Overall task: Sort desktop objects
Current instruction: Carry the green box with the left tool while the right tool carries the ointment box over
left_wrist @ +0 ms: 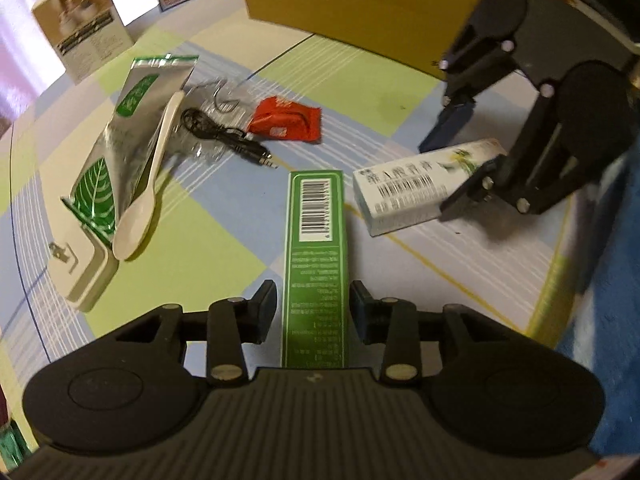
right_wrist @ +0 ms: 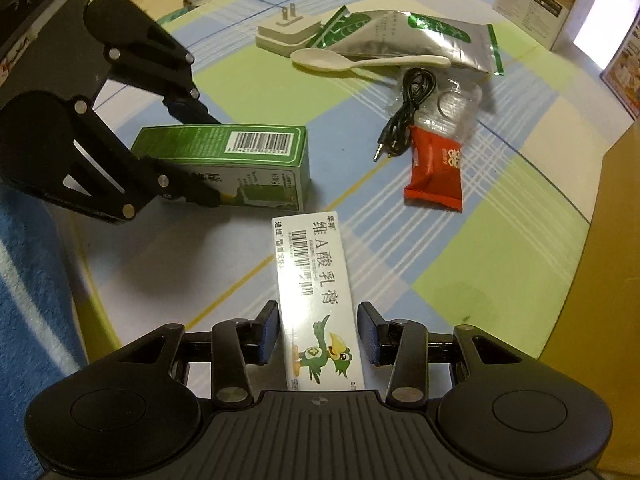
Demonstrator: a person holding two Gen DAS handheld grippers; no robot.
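A green box with a barcode (left_wrist: 316, 248) lies between the fingers of my left gripper (left_wrist: 314, 308); small gaps show on both sides, so the jaws are open around it. It also shows in the right wrist view (right_wrist: 236, 160) with the left gripper (right_wrist: 200, 156) around its near end. A white ointment box with a bird picture (right_wrist: 316, 300) lies between the fingers of my right gripper (right_wrist: 318, 332), with gaps on both sides. In the left wrist view the white box (left_wrist: 420, 188) sits with the right gripper (left_wrist: 460, 160) around it.
On the checked tablecloth (left_wrist: 208, 248) lie a silver-green pouch (left_wrist: 132, 136), a white spoon (left_wrist: 148, 188), a white plug adapter (left_wrist: 84, 276), a black audio cable (left_wrist: 228, 140), a clear bag (right_wrist: 452, 108) and a red snack packet (left_wrist: 286, 120). A beige carton (left_wrist: 80, 36) and yellow box (left_wrist: 360, 4) stand behind.
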